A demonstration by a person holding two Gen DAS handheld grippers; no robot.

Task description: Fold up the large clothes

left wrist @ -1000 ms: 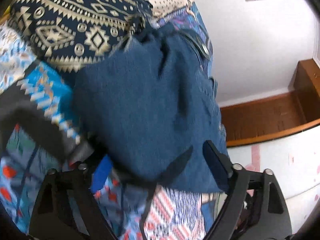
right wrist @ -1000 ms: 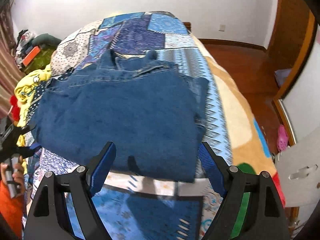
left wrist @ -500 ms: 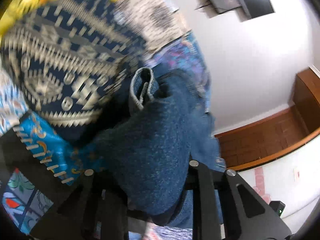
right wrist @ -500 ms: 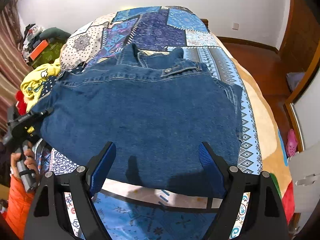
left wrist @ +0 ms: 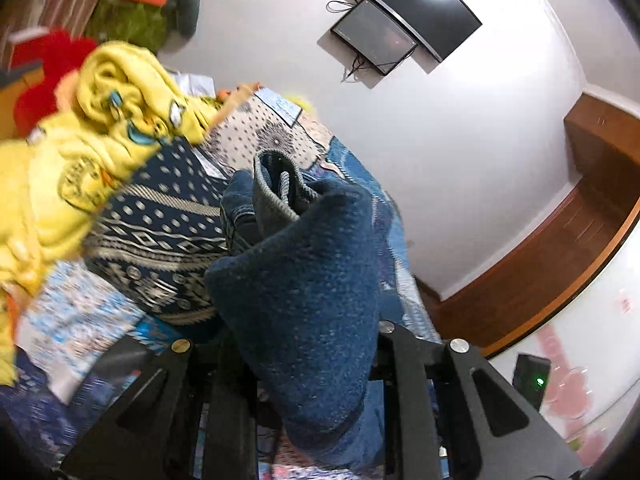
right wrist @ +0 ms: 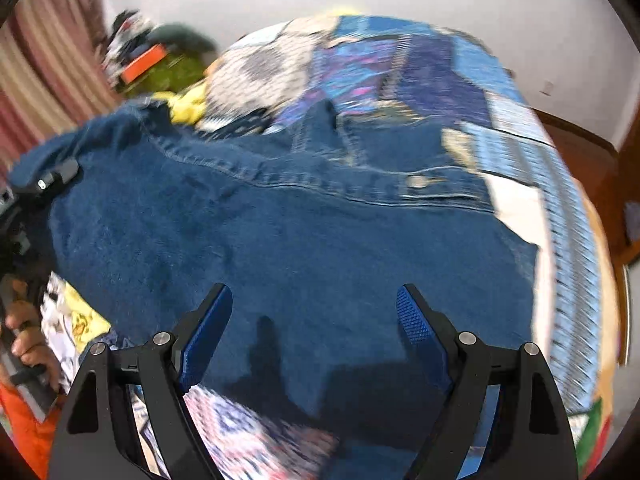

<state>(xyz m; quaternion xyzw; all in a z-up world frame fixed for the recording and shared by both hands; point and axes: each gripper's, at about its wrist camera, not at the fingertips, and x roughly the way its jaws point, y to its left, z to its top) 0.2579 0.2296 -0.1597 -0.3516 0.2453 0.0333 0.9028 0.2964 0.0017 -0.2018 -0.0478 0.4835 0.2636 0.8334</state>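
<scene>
A large blue denim jacket (right wrist: 304, 240) lies spread on the patchwork bedspread (right wrist: 420, 60). My left gripper (left wrist: 308, 344) is shut on a thick bunched edge of the denim jacket (left wrist: 304, 288) and lifts it off the bed; the fabric hides the fingertips. In the right wrist view the left gripper (right wrist: 52, 178) shows at the jacket's left edge. My right gripper (right wrist: 314, 312) is open and empty, with its blue pads (right wrist: 416, 320) just above the jacket's near edge.
A yellow garment (left wrist: 92, 136) lies crumpled at the left of the bed. A pile of red, green and orange things (left wrist: 132, 12) sits behind it. A screen (left wrist: 400, 20) hangs on the white wall. Wood floor (left wrist: 560, 240) lies to the right.
My left gripper closed on the jacket's edge and raised it, bunching the denim. My right gripper moved forward and lower over the jacket, staying open.
</scene>
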